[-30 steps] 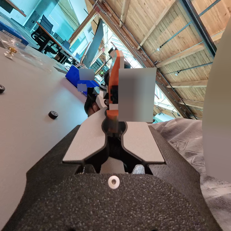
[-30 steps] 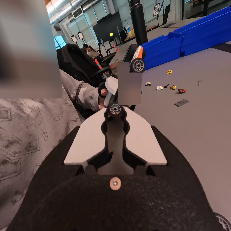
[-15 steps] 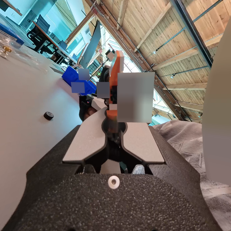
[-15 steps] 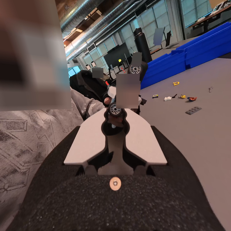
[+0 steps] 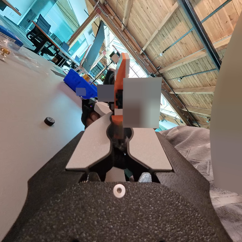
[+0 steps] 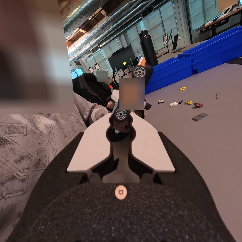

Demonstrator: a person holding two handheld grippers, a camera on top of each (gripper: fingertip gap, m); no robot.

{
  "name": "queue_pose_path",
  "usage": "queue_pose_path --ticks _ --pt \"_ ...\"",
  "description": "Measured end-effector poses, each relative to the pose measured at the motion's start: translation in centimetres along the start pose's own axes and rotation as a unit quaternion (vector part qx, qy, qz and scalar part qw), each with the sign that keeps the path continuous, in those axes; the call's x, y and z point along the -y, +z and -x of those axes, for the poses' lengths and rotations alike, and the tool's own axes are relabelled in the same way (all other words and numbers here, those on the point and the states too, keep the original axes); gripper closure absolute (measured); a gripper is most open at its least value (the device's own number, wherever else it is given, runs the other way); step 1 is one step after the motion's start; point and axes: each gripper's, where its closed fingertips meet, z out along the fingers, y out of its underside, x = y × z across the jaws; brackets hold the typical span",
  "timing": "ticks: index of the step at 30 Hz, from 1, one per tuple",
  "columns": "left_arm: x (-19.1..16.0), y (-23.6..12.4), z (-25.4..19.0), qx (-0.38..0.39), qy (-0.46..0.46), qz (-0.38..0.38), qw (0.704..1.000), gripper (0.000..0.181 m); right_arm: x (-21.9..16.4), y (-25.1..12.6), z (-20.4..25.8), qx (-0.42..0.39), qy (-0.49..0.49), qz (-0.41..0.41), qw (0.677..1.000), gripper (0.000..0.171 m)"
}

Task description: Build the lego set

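Held up above the grey table (image 6: 196,144), an orange, white and black lego car (image 5: 119,83) is clamped in the left gripper (image 5: 119,129); the right gripper (image 6: 120,115) pinches its near grey-spoked wheel (image 6: 120,114). A loose black wheel (image 5: 49,119) lies on the tabletop at left.

Matt grey table (image 6: 196,144), glossy plastic lego car (image 5: 118,81), wooden ceiling (image 5: 170,32).

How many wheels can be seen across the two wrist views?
3. One wheel sits between the right gripper fingertips, one is mounted at the car's upper end, and one loose wheel lies on the table. Blurred patches may hide others.
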Motion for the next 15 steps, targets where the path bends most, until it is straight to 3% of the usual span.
queue_pose_path --ticks 15 --pt "-0.8 0.0 0.4 0.029 0.026 0.046 0.998 0.166 -1.5 -0.2 -0.3 -0.019 -0.03 0.039 0.999 0.151"
